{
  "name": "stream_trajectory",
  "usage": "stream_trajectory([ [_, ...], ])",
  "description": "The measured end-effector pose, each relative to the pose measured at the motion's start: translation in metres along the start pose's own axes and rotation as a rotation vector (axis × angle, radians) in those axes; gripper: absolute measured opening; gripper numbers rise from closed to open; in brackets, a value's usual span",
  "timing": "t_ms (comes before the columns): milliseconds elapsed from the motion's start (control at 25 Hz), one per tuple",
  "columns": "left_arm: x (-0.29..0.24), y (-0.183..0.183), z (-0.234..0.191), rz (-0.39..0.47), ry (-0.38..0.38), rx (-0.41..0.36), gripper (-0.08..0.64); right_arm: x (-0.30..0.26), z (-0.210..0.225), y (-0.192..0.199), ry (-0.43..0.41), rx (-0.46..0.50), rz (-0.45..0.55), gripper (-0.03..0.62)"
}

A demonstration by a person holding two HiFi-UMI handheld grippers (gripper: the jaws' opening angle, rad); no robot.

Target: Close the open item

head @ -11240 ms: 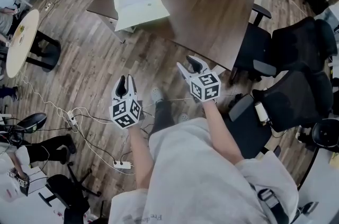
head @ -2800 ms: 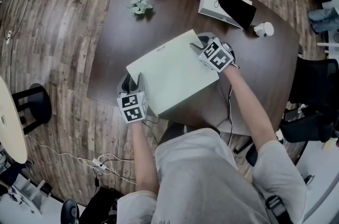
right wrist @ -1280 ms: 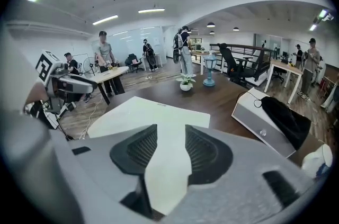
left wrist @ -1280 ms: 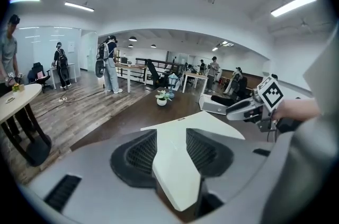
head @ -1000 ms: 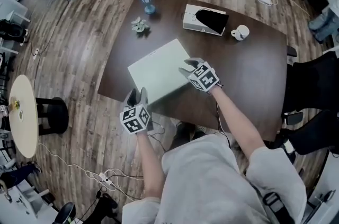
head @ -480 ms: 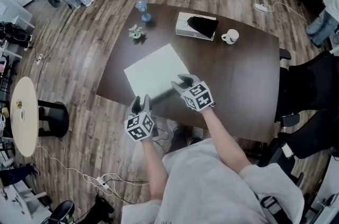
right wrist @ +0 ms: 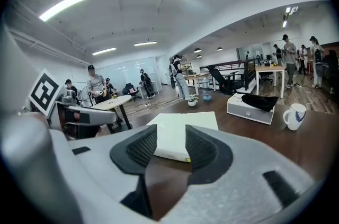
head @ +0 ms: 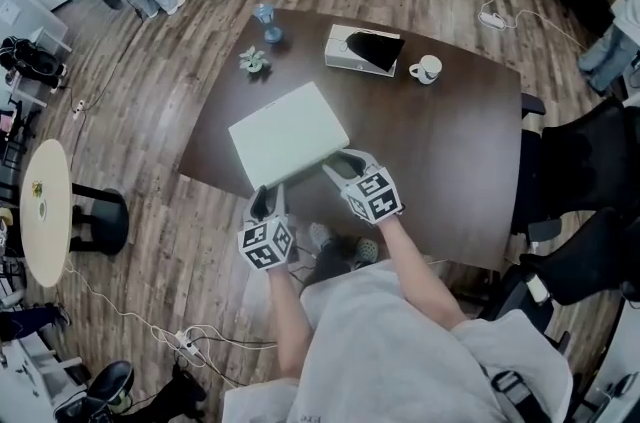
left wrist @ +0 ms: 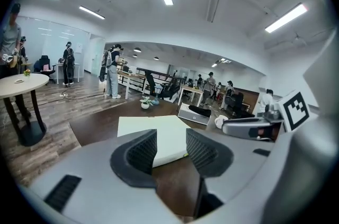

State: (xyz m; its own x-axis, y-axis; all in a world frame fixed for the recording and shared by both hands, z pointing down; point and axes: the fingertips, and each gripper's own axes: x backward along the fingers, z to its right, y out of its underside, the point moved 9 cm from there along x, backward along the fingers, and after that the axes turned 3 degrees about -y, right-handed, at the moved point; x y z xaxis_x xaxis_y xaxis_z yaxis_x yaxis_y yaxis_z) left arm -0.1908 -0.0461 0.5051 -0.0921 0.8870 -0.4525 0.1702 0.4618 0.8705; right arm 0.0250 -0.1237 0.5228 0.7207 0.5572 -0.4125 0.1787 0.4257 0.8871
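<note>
The flat white case [head: 288, 133] lies closed on the dark brown table [head: 450, 141], near its front left edge. My left gripper [head: 266, 201] hangs just off the table's front edge, short of the case, jaws open and empty. My right gripper [head: 340, 166] hovers at the case's near right corner, also open with nothing in it. In the left gripper view the case [left wrist: 139, 125] lies beyond the left gripper [left wrist: 171, 146]. The right gripper view shows the case [right wrist: 185, 122] ahead of the right gripper [right wrist: 170, 146], with bare table between.
A white box with a black pouch [head: 362, 48], a mug [head: 426, 69], a small plant [head: 252, 60] and a blue vase [head: 265, 14] stand at the table's far side. Black office chairs [head: 590, 171] crowd the right. A round side table [head: 40, 221] and floor cables [head: 190, 336] are left.
The case that lay open at first is now closed. Over the last second both grippers drew back from it toward the table's front edge, and the view pulled back too.
</note>
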Motion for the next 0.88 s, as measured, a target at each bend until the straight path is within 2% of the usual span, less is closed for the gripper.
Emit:
stream_trajectory([
  [240, 0.005, 0.008, 0.018, 0.007, 0.012, -0.032, 0.164, 0.024, 0.005, 0.016, 0.008, 0.004, 0.012, 0.17],
  [440, 0.011, 0.021, 0.02, -0.013, 0.001, -0.064, 0.164, 0.026, -0.001, 0.022, -0.011, 0.048, 0.018, 0.17],
  [880, 0.016, 0.033, 0.019, -0.004, -0.02, -0.032, 0.164, 0.026, -0.002, 0.029, 0.015, 0.155, -0.025, 0.172],
])
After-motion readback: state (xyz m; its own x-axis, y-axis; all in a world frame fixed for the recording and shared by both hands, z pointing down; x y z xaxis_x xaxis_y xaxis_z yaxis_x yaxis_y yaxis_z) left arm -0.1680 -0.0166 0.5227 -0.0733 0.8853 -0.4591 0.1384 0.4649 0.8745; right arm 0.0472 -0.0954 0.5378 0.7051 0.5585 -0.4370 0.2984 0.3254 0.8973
